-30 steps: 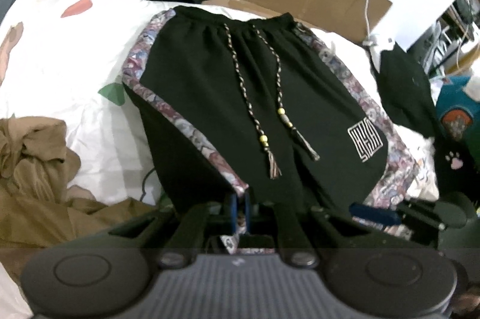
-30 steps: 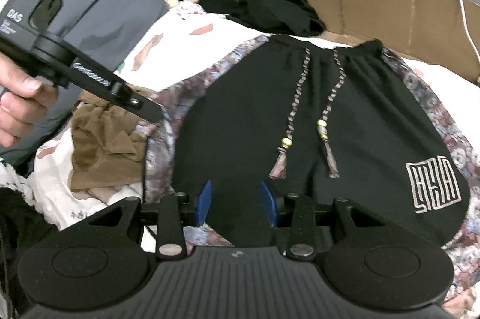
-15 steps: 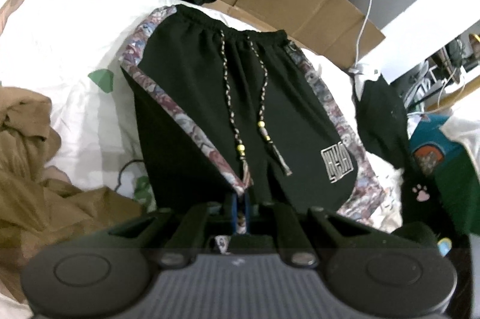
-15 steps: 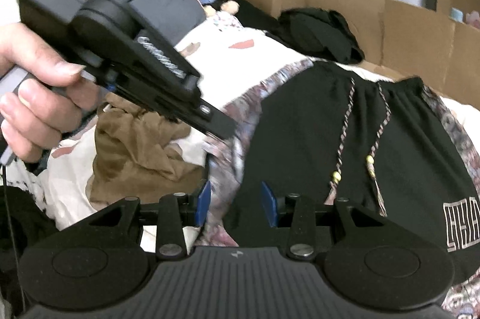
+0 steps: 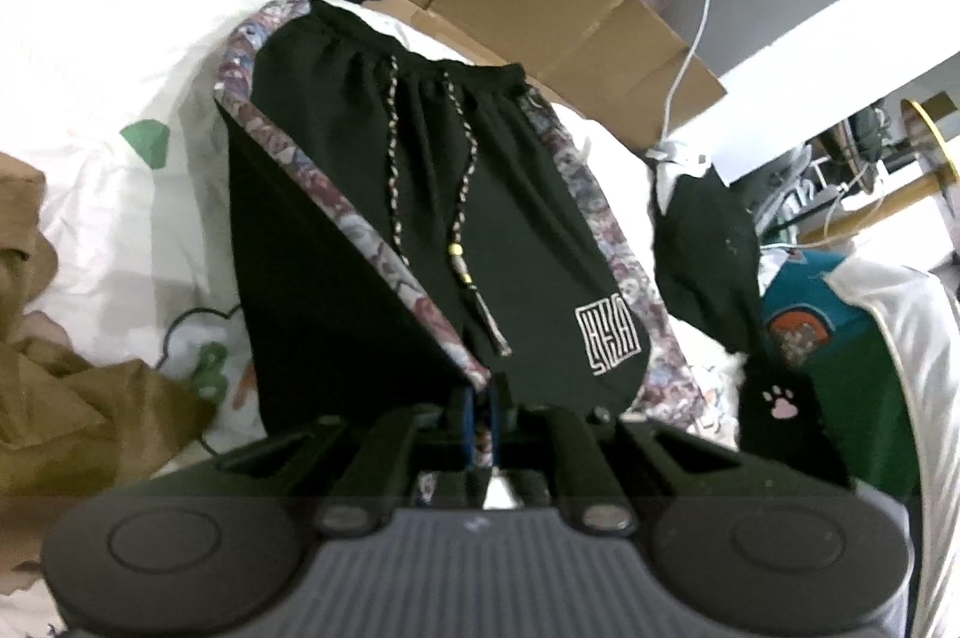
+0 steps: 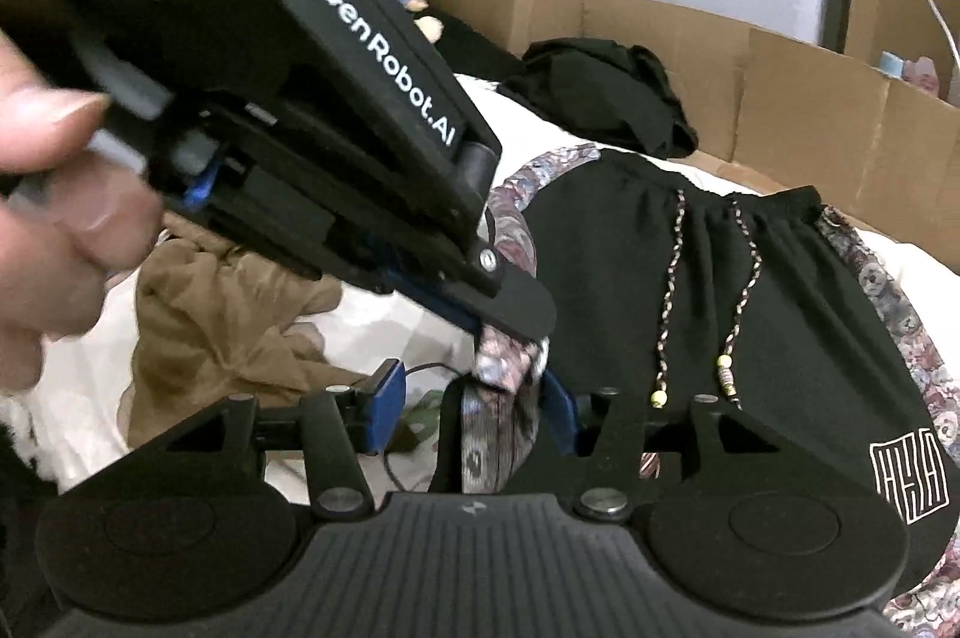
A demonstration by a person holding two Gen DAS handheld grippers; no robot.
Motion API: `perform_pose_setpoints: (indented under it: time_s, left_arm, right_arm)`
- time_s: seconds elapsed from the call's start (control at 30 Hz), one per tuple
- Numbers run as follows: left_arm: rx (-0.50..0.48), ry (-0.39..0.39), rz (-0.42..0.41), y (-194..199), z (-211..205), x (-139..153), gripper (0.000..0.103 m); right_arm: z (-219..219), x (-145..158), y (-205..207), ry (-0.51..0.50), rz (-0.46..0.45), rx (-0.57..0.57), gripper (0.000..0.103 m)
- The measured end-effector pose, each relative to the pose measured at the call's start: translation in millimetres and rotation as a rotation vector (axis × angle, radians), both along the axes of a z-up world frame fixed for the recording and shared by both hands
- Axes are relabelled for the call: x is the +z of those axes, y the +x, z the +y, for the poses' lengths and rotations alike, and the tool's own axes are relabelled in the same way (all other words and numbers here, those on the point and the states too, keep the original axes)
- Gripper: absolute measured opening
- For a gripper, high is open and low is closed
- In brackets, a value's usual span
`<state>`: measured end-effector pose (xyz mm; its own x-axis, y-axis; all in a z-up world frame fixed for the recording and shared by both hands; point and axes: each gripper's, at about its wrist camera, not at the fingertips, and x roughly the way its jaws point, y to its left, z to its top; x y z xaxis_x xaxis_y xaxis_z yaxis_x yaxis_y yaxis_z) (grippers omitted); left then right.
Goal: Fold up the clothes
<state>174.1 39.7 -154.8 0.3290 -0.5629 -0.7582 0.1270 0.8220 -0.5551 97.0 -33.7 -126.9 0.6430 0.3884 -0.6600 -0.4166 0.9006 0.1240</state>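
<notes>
Nearest you, your left gripper [image 6: 510,323] pinches the shorts [image 5: 498,218] by their patterned hem corner, lifted over the bed [image 5: 90,56]; your right gripper [image 6: 474,407], jaws just spreading, has that hem between its pads without pressing. If the left lets go before the right closes, the fold may drop. Beyond, the cardboard box [image 6: 810,98] wall hides any contents

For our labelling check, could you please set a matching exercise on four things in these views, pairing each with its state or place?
1. left gripper
2. right gripper
3. brown garment
4. black shorts

A. crumpled beside the shorts
B. jaws apart, patterned hem between them
C. one leg folded over
D. pinched shut on the hem

Pairs: 1-D, 2-B, 3-A, 4-C
</notes>
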Motion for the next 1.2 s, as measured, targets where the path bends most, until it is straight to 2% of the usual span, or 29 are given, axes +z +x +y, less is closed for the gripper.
perform_pose_setpoints:
  time_s: [0.17,0.2,0.23,0.27,0.33,0.37,0.43,0.53,0.63,0.8,1.2]
  left_arm:
    - [-0.007,-0.039,0.004,1,-3,-2,0.006]
    - [-0.009,-0.047,0.003,2,-4,-2,0.007]
    - [-0.01,-0.051,0.001,2,-5,-2,0.007]
    - [-0.01,-0.053,-0.004,3,-5,-1,0.009]
    - [-0.004,-0.061,-0.014,4,-5,0,0.017]
    - [0.006,-0.069,-0.023,5,-4,1,0.021]
    - [0.017,-0.071,-0.043,5,-2,3,0.034]
    - [0.026,-0.044,-0.071,6,-1,6,0.045]
    - [0.047,0.0,-0.064,6,2,1,0.052]
    - [0.064,0.07,-0.032,8,4,-12,0.053]
    - [0.055,0.161,0.015,11,-8,-28,0.053]
  right_arm:
    - [-7,-5,9,0.028,0.011,-0.067,0.053]
    - [-10,-5,11,0.039,0.012,-0.076,0.048]
    - [-12,-5,12,0.049,0.01,-0.081,0.036]
    - [-14,-6,13,0.058,0.01,-0.082,0.029]
    - [-19,-8,16,0.061,0.014,-0.081,0.011]
    - [-21,-8,17,0.06,0.011,-0.083,0.009]
    - [-27,-9,19,0.065,0.011,-0.088,0.007]
    - [-36,-10,20,0.068,0.007,-0.093,0.007]
    - [-49,-11,23,0.078,0.015,-0.096,0.007]
    - [-76,-11,28,0.107,0.027,-0.106,0.007]
    - [-161,-1,35,0.159,0.05,-0.198,0.006]
